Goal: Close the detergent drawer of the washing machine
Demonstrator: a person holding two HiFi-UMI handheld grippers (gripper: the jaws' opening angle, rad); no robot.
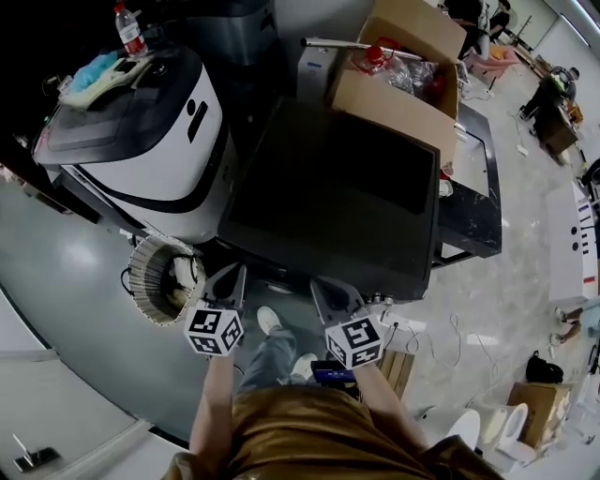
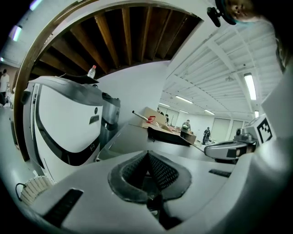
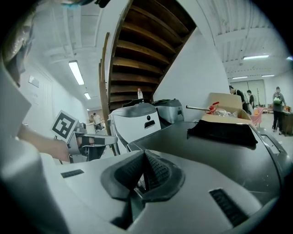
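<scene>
The dark-topped washing machine (image 1: 337, 197) fills the middle of the head view, and no detergent drawer shows on it from above. My left gripper (image 1: 230, 279) and right gripper (image 1: 333, 292) hang side by side just off its near edge, jaws pointing towards it. In the left gripper view the left gripper (image 2: 147, 155) has its ribbed pads pressed together on nothing, with the machine's dark top (image 2: 137, 137) ahead. The right gripper (image 3: 145, 155) is likewise shut and empty, and the dark top (image 3: 215, 151) stretches ahead and to the right.
A white machine (image 1: 150, 150) stands to the left, with a bottle (image 1: 129, 28) and cloths on its lid. A coiled ribbed hose (image 1: 164, 277) lies on the floor by the left gripper. An open cardboard box (image 1: 403, 75) sits on the far right corner. People stand far off.
</scene>
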